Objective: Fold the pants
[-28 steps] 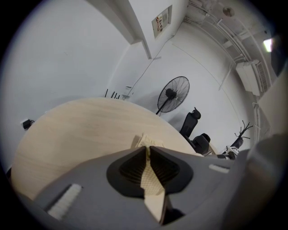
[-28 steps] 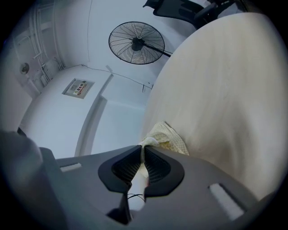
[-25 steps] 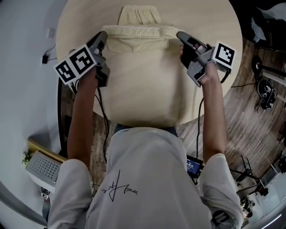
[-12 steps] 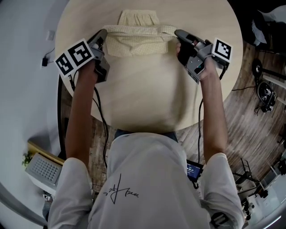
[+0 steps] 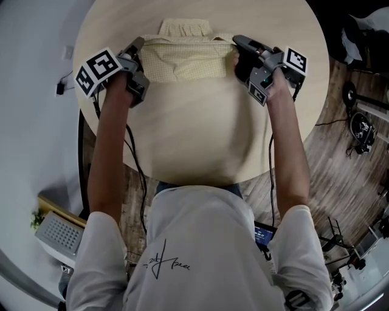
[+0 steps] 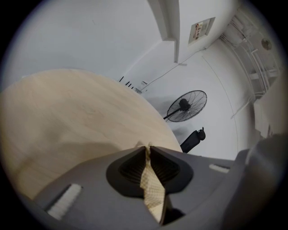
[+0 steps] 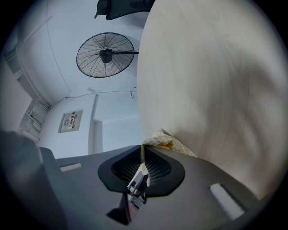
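Observation:
Pale yellow checked pants (image 5: pixel 185 59) lie folded at the far side of the round wooden table (image 5: pixel 194 133), and their waistband (image 5: pixel 185 27) pokes out beyond the fold. My left gripper (image 5: pixel 137 47) is shut on the fold's left corner. In the left gripper view a strip of the cloth (image 6: pixel 152 191) is pinched between the dark pads (image 6: pixel 167 168). My right gripper (image 5: pixel 237 42) is shut on the fold's right corner. In the right gripper view the cloth (image 7: pixel 170 142) bunches at the jaw tips of the right gripper (image 7: pixel 143 152), just over the tabletop.
The table's far rim (image 5: pixel 200 5) is close behind the pants. A standing fan (image 6: pixel 186 105) and a dark chair (image 6: pixel 192 139) stand beyond the table. Cables and equipment (image 5: pixel 361 121) lie on the wooden floor at the right. A box (image 5: pixel 58 229) sits at the lower left.
Both grippers have carried the pants' edge away from me toward the table's far side and lowered it, so the fold now lies flatter over the rest of the pants.

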{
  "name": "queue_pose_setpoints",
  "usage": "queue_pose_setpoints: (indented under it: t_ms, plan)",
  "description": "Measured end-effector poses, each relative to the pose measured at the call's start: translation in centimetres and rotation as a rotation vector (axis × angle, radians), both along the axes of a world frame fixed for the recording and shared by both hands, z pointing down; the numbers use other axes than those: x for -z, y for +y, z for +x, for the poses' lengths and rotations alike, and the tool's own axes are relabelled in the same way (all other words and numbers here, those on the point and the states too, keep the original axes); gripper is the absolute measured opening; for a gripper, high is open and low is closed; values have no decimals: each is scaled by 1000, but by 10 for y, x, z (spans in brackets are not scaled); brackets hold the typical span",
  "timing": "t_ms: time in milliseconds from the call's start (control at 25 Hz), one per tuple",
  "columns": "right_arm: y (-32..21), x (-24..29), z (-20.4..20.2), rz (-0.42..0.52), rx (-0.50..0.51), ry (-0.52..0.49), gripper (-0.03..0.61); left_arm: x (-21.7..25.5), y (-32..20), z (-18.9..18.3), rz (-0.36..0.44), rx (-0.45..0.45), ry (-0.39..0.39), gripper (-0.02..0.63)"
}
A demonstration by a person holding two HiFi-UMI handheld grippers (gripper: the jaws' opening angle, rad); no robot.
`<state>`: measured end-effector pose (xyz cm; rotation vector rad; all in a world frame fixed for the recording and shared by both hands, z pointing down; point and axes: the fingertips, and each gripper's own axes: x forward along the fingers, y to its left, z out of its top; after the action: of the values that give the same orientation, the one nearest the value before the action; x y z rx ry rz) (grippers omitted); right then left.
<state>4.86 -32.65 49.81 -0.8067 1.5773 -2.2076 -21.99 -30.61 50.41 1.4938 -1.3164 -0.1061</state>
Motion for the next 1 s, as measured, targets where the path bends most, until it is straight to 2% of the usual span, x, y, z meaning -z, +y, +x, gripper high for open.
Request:
queue_pose_setpoints:
  t_ms: [200,400,480,600,680,800,920,1000]
  plan:
    - [0,0,0,-12,2,2,26,0,3,0,-13,14,25,89]
    - [-2,-1,0,-15,-24,-38,26,-4,4,-1,-14,58,69,92]
    - [-3,0,2,-6,-50,-39,28,-1,3,0,10,64,83,92]
    - [-7,-2,9,10,-98,-12,55,9,-1,1,69,104,152,110]
    - [-10,1,11,33,-117,-27,88,11,-3,-1,97,122,172,165]
    - [-14,9,12,70,-131,-42,110,19,-7,-5,131,121,127,176]
    - [-16,18,14,99,-139,-45,114,28,-8,-10,152,104,42,227]
    - [-16,24,15,132,-132,-37,112,34,-9,-10,170,77,-9,229]
